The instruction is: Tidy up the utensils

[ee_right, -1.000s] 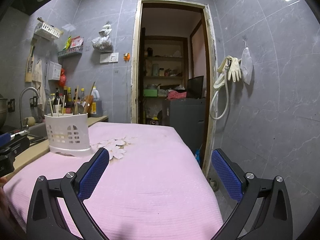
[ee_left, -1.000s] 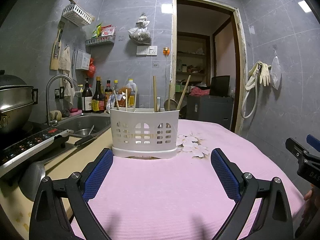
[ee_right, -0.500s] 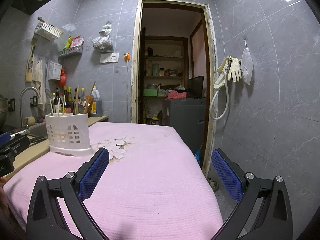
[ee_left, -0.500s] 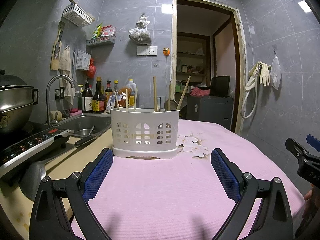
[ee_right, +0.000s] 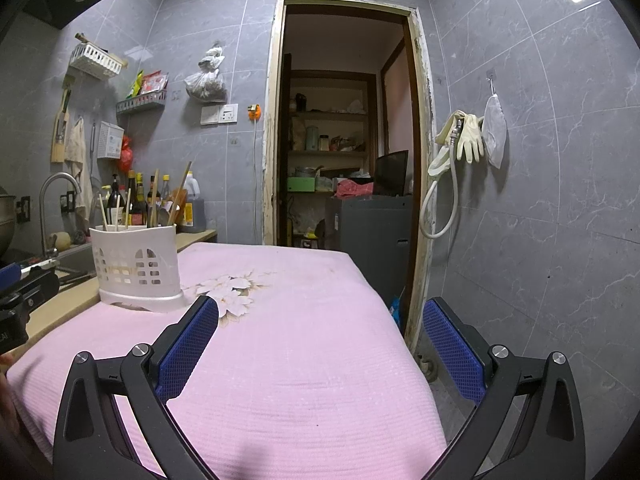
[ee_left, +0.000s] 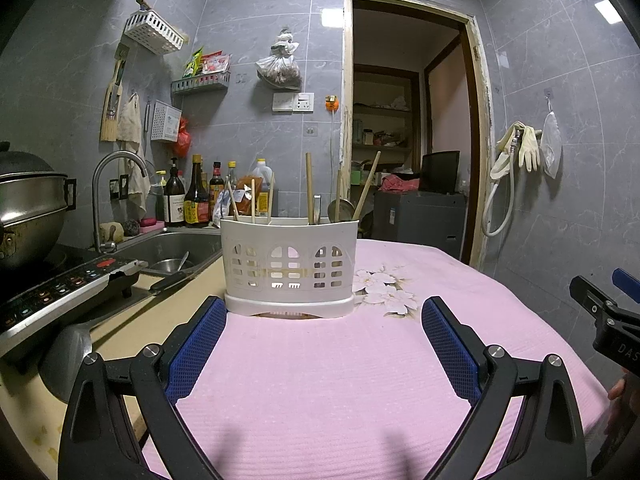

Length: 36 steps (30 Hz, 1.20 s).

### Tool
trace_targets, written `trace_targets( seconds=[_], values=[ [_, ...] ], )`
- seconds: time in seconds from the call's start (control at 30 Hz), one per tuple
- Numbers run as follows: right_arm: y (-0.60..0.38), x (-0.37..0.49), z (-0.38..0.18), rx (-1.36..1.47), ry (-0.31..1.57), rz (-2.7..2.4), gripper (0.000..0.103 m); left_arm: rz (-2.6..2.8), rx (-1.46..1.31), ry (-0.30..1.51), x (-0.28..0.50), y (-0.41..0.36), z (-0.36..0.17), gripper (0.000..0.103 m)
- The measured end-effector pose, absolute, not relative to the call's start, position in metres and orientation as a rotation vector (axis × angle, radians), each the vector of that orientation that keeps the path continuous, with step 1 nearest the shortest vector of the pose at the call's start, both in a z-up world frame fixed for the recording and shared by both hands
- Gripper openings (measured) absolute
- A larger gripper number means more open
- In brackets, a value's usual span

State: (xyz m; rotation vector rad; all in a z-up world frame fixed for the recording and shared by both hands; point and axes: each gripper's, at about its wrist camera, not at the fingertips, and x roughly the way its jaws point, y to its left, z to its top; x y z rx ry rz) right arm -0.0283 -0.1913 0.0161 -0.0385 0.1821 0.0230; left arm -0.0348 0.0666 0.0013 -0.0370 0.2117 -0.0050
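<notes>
Nothing has moved: both tools — left tool (ee_left: pixel 322 332), right tool (ee_right: pixel 320 334) — gape empty above the pink-clothed table (ee_left: pixel 340 380); white slotted plastic utensil caddy (ee_left: pixel 290 266) stands near its far-left edge.

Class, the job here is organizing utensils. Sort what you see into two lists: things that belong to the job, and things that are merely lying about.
Belongs to the job:
- white utensil caddy
- chopsticks standing in it
- wooden handles and ladle in it
- left gripper, open
- right gripper, open

Just lying about:
- sauce bottles
- steel pot
- rubber gloves on the wall
- sink
</notes>
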Motion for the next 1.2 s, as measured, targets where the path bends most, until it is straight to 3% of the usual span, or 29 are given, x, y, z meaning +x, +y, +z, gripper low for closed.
trace_targets(
  seconds=[1.2],
  values=[
    [-0.1907,-0.028,0.0175,-0.039,0.187,0.024,0.103,-0.005,-0.03,0.23,-0.0341,0.063,0.0026,0.096]
  ],
)
